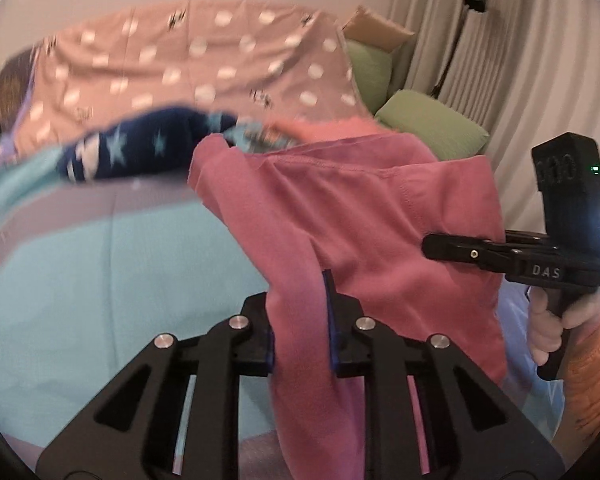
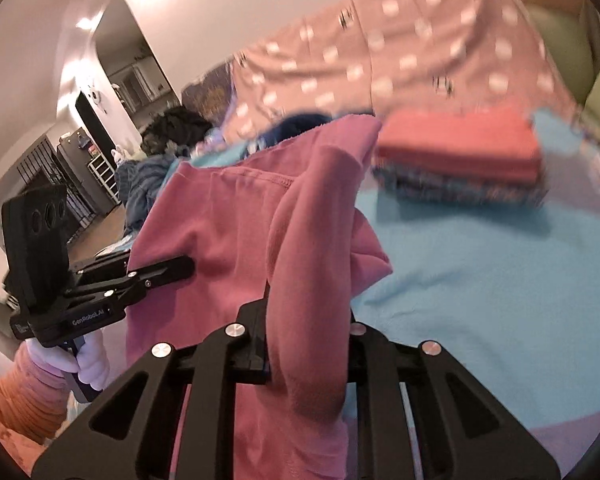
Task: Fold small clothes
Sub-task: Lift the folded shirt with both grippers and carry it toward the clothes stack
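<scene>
Folded stack too blurry to count. Navy star cloth smeared, kind unknown. Right tool tips hidden behind pink garment. Dark heap too small to tell.

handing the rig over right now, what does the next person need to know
Left gripper: shut on the pink garment, cloth bunched between its fingers.
Right gripper: shut on the same pink garment, at another edge.
The garment hangs lifted between the two grippers above the light blue sheet, not yet laid flat or folded.
Done: a folded stack, coral piece on top, sits further back on the sheet.
Left: lay out and fold the pink garment, add it to the stack. A navy star-print piece lies unfolded behind, probably next.
</scene>
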Motion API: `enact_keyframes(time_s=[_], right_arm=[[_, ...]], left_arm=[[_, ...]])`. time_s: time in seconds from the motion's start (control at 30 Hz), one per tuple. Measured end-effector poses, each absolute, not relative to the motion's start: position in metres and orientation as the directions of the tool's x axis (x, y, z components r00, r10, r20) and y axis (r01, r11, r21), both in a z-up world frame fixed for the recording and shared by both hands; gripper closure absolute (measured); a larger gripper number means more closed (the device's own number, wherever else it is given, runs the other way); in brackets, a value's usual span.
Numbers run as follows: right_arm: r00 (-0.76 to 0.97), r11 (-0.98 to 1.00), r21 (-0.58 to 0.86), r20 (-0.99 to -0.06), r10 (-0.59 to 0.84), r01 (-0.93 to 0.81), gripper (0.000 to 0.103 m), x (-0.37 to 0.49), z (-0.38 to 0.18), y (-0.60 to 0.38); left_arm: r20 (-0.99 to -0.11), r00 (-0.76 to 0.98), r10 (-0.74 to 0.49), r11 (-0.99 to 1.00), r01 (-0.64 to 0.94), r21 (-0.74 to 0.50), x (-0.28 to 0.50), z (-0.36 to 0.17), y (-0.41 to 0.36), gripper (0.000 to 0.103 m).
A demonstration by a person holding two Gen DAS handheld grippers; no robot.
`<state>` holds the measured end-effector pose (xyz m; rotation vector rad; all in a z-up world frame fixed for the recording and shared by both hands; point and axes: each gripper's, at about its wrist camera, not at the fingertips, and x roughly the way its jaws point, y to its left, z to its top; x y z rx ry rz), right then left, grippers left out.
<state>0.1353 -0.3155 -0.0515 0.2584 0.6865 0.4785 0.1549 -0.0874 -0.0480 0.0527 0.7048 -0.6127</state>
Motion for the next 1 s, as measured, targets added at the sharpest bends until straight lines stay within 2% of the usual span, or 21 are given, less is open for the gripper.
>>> enact_keyframes(time_s=[0.27,0.5,0.7,0.83,1.0], right_arm=[[0.83,0.911,0.304,-0.402,0.388,-0.279,0.086,0.081,0.021,-0.345],[0.91,0.952,0.218,-0.309,0.276,-0.215,0.086,0.072,0.083,-0.389],[0.94,0.969,0.181,-0.266,0.213,-0.168,0.086,0.103,0.118,-0.423],[0.946,0.97,0.193,-0.259,0.195,-0.147,0.086,0.134,0.125,-0.443],[0.949,0.972,0.2,-0.262,0.176,-0.125,0.086,0.18,0.133,-0.461]], left_arm=[[-0.516,0.638,-0.571,0.768,0.637,-0.062,0.123,0.031,-0.122,0.085],[-0.436,0.662,-0.61,0.722,0.691,0.039,0.124,0.097,-0.172,0.085],[-0.406,0.677,-0.614,0.714,0.695,0.081,0.16,0.143,-0.219,0.085],[-0.399,0.699,-0.594,0.716,0.685,0.135,0.185,0.157,-0.245,0.085],[-0.409,0.716,-0.565,0.736,0.662,0.141,0.225,0.161,-0.268,0.085]])
